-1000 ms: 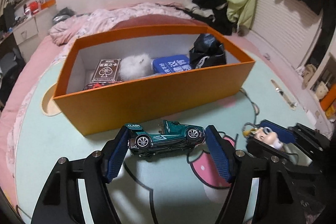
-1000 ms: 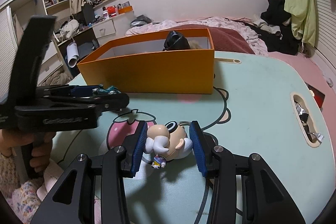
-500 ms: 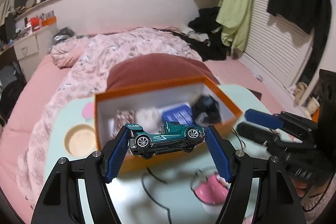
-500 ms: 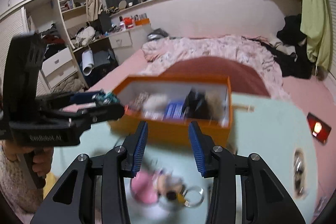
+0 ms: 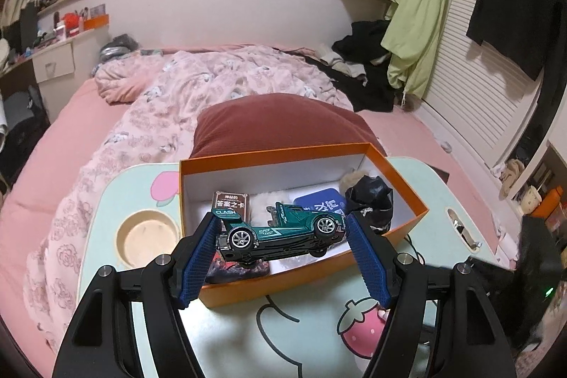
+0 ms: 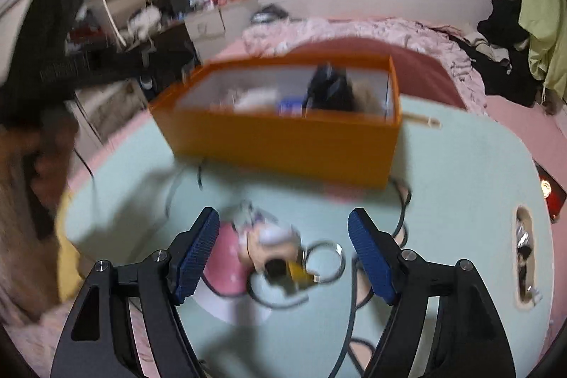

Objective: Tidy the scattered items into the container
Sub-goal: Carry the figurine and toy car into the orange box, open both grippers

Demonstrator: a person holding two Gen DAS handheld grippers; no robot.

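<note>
Right fingers opening; figure keychain dropped onto table, lies between.

Dim indoor light; left wrist view sharp, right wrist view motion-blurred, fisheye bending and darkening both frames' edges

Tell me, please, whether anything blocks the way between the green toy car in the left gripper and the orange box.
Nothing visible does. The left gripper holds the green toy car above the orange box, which has no lid. The card pack, blue tin and black bag lie on the box floor below.
</note>
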